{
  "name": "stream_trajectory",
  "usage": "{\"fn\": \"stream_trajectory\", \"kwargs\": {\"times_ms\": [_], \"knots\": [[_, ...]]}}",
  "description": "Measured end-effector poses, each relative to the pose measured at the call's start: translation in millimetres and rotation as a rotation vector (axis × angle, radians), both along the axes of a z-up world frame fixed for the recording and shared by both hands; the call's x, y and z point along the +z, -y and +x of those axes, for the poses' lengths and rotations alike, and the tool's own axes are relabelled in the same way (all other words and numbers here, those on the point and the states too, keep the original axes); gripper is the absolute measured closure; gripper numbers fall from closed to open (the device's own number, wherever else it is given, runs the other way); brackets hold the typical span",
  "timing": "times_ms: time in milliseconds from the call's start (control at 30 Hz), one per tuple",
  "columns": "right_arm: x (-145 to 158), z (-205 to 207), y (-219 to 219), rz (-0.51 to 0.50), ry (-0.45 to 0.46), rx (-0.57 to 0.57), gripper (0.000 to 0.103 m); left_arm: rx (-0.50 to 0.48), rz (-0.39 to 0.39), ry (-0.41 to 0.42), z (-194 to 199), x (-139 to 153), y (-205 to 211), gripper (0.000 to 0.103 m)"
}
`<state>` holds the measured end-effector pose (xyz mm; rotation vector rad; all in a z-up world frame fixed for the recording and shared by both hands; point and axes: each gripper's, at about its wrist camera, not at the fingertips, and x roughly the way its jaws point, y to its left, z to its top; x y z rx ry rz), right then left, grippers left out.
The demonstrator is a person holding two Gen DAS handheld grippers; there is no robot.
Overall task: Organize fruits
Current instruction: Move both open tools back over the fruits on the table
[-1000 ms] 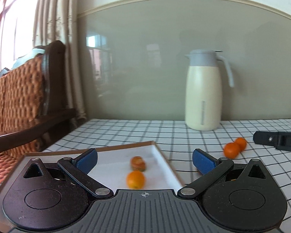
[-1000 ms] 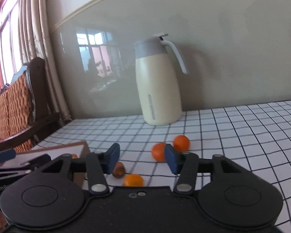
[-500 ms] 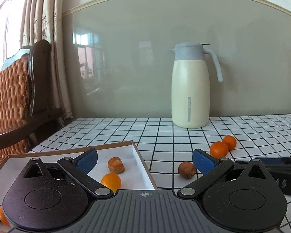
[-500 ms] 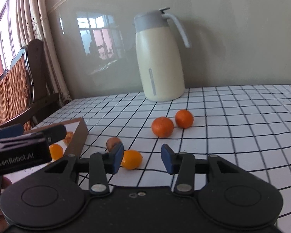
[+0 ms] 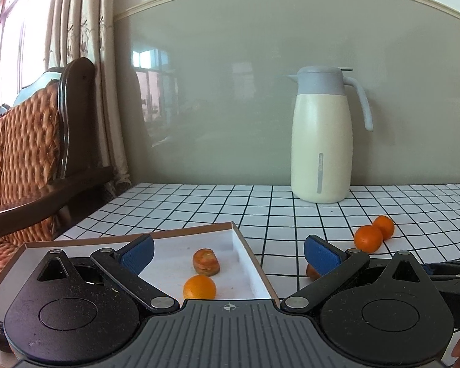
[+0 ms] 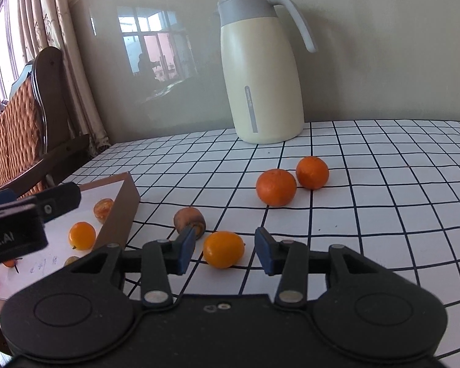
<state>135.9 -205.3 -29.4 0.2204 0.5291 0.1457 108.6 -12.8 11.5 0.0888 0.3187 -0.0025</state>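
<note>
A shallow cardboard tray point(image 5: 248, 250) with a white floor holds a small orange fruit point(image 5: 199, 286) and a brownish cut fruit point(image 5: 206, 261). My left gripper point(image 5: 228, 250) hangs open and empty over the tray. In the right wrist view the tray point(image 6: 124, 211) is at the left. My right gripper point(image 6: 225, 250) is open, its pads on either side of a small orange fruit point(image 6: 223, 249) on the table without touching it. A brown fruit point(image 6: 189, 220) lies just behind the left pad. Two mandarins point(image 6: 276, 187) point(image 6: 312, 172) lie farther back.
A cream thermos jug point(image 6: 262, 70) with a grey lid stands at the back by the wall. The table has a white cloth with a black grid point(image 6: 383, 184). A wicker chair point(image 5: 30, 141) stands off the table's left edge. The left gripper's body point(image 6: 24, 224) shows at the left.
My right gripper has moved forward and down, and its pads now flank the small orange fruit. My left gripper has shifted back left over the tray.
</note>
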Motion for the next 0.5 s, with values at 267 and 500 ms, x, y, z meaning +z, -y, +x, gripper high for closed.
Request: {"fn": "stream_trajectory", "kwargs": {"times_ms": [267, 500], "knots": [[-6.0, 10.8, -7.2, -0.009, -0.037, 0.001, 0.072, 0.002, 0.007, -0.003, 1.4, -1.6, -0.3, 0.0], [-8.5, 14.0, -7.8, -0.014, -0.056, -0.009, 0.078, -0.023, 0.031, -0.023, 10.1, -8.5, 11.7, 0.0]]}}
